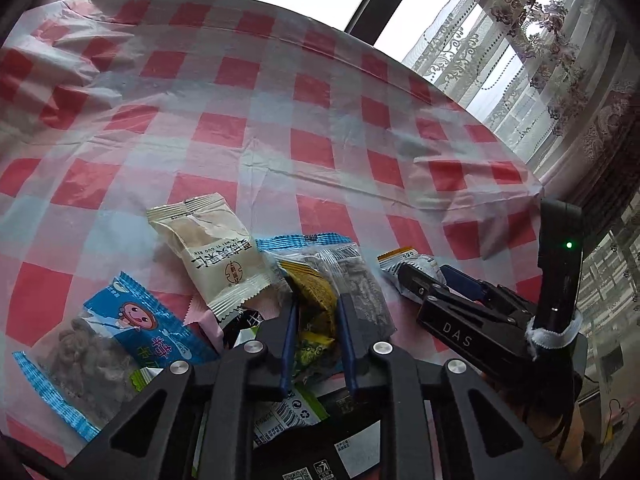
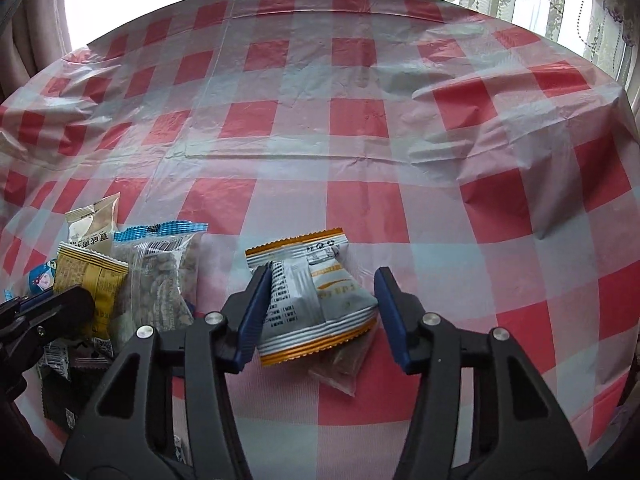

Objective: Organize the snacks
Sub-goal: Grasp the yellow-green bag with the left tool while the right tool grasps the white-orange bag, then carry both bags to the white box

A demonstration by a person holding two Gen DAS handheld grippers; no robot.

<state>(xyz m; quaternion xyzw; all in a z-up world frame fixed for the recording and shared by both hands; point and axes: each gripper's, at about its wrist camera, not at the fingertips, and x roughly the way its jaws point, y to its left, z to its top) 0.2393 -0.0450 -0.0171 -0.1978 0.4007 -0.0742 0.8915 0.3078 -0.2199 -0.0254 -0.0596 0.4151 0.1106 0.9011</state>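
Here the snacks lie bunched on the counter, which a red-and-white checked cover drapes, and the yellow packet in the middle of the heap serves as the landmark. The left gripper has its fingers drawn narrow and pinched on that yellow packet, presumably to lift it clear of the pile for sorting. Just left of it lies a cream packet printed with Chinese characters and a line of pinyin that seems to read "XIA WEI YI GUO REN". Further left sits a blue packet with a pink cartoon face. Touching the yellow packet's right edge is a clear bag of dark pieces with a blue crimped top. Well right of it, apart from the heap, lies the grey-and-orange packet; the right gripper straddles it half-wide, one finger touching, the other apart, likely about to grip. Its body bears "DAS".
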